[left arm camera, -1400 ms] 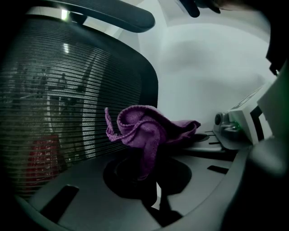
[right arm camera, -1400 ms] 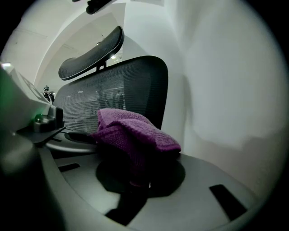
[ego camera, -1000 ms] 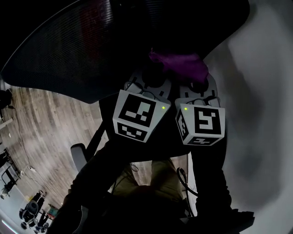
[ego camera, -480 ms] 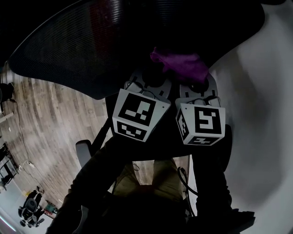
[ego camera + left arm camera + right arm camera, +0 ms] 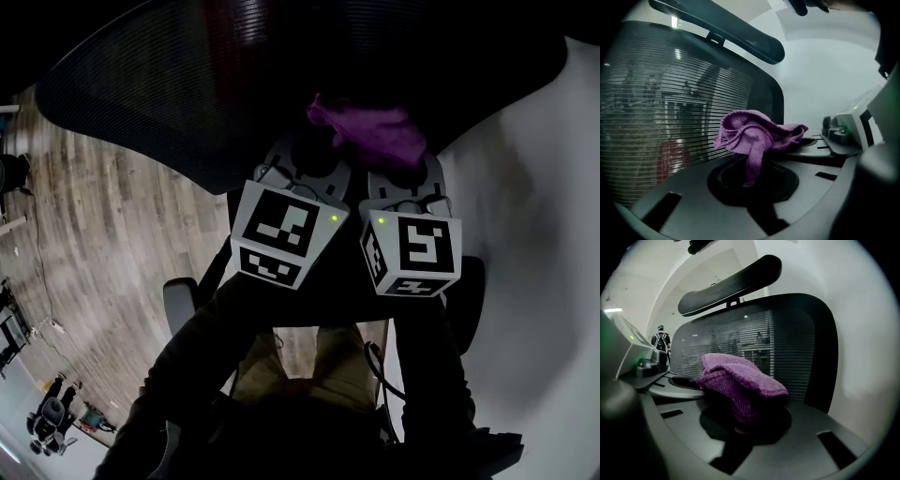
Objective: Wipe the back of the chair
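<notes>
The chair's black mesh back fills the top of the head view and stands close in front of both grippers. It also shows as mesh with a headrest above it in the left gripper view. A crumpled purple cloth lies against the back, spanning both grippers' tips. My left gripper is shut on the cloth's left part. My right gripper is shut on the bunched right part of the cloth. The cloth hides both pairs of jaws.
Wooden floor spreads to the left, with small equipment at the far lower left. A white wall stands to the right. The person's legs are below the grippers. A chair armrest shows at lower left.
In the head view the chair back has shifted to the right and upward, uncovering more floor on the left. Both grippers and the cloth keep their places in the picture.
</notes>
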A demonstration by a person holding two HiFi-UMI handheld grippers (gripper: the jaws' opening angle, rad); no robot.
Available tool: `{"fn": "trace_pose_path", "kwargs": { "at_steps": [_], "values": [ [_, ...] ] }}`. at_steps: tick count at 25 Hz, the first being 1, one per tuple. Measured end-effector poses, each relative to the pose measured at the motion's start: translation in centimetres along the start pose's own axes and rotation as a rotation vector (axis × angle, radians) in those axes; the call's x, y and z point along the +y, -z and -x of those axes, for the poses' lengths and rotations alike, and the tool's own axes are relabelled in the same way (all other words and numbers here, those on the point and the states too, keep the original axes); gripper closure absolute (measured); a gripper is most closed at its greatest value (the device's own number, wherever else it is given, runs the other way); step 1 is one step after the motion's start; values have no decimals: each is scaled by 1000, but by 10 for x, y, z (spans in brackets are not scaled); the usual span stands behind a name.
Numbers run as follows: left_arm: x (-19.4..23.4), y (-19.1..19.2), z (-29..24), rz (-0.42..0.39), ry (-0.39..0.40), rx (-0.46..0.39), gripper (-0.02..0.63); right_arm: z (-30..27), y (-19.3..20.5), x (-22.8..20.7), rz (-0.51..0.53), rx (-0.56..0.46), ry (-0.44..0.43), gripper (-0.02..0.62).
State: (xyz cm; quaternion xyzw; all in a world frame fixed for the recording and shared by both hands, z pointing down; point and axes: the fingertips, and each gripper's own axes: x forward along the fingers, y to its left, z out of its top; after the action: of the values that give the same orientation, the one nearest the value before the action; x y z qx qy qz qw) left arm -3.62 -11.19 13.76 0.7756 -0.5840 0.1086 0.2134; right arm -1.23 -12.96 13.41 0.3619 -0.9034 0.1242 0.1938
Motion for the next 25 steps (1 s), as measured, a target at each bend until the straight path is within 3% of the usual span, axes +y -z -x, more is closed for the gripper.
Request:
{"fn": "trace_pose_path", "kwargs": {
  "at_steps": [25],
  "values": [
    [94,2,105,55,-127,-17,558,-29,-29,136,59,12,-133,548]
  ]
}}
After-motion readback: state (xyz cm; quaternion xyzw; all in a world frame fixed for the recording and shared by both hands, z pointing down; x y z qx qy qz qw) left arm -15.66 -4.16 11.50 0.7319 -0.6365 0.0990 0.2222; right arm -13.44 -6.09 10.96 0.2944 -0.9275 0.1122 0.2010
